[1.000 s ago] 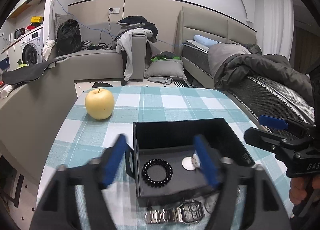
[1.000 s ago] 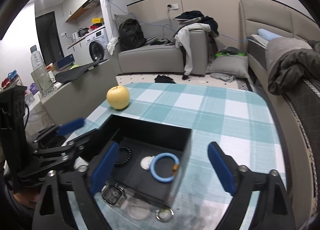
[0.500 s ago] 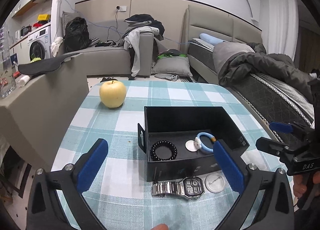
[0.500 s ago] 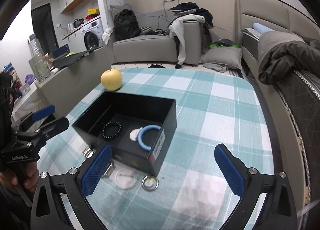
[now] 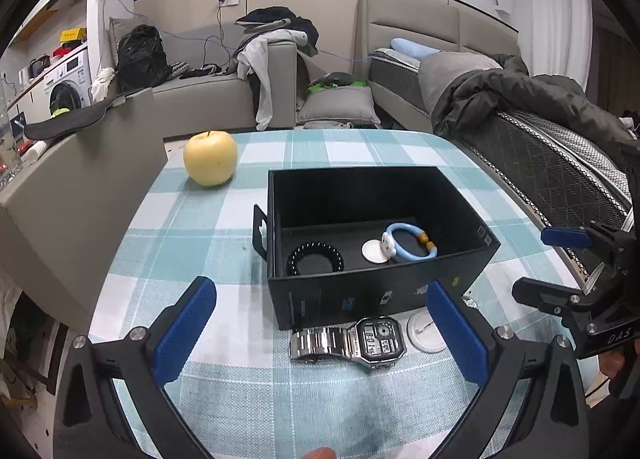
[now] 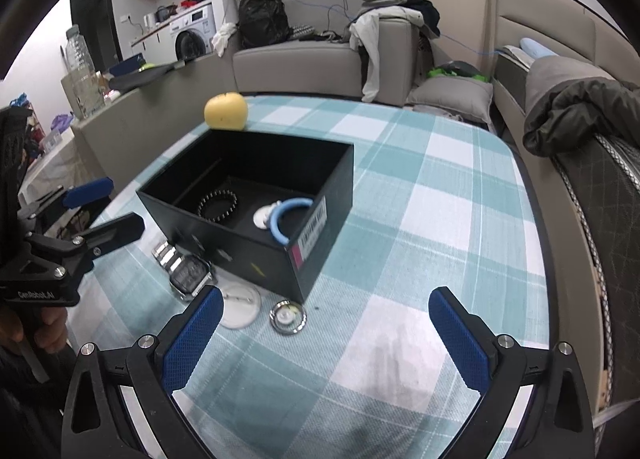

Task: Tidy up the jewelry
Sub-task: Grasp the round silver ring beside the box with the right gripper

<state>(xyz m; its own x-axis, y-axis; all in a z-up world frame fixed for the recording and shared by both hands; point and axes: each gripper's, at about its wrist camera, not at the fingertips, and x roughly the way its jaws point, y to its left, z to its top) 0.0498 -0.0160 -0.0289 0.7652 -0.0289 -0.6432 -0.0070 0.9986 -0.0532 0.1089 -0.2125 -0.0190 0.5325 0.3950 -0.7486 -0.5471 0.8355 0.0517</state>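
Observation:
A black open box [image 5: 440, 279] [image 6: 256, 255] stands on the checked tablecloth. Inside lie a black bead bracelet [image 5: 315, 258] [image 6: 217, 202], a light blue bangle [image 5: 410, 247] [image 6: 286, 217] and a white disc [image 5: 374, 250]. In front of the box lie a steel wristwatch [image 5: 352, 342] [image 6: 185, 269], a white round badge [image 5: 426, 331] [image 6: 240, 305] and a small silver ring-shaped piece [image 6: 287, 317]. My left gripper [image 5: 322, 333] is open and empty, low over the near table edge before the watch. My right gripper [image 6: 326, 339] is open and empty, near the box's right corner.
A yellow apple [image 5: 211, 157] [image 6: 226, 110] sits behind the box at the far left. The table edge [image 6: 532, 195] runs close to a bed with a dark coat on the right. A grey sofa back stands left of the table.
Both grippers have pulled back and up from the box and now sit wide open. The blue bangle lies released inside the box.

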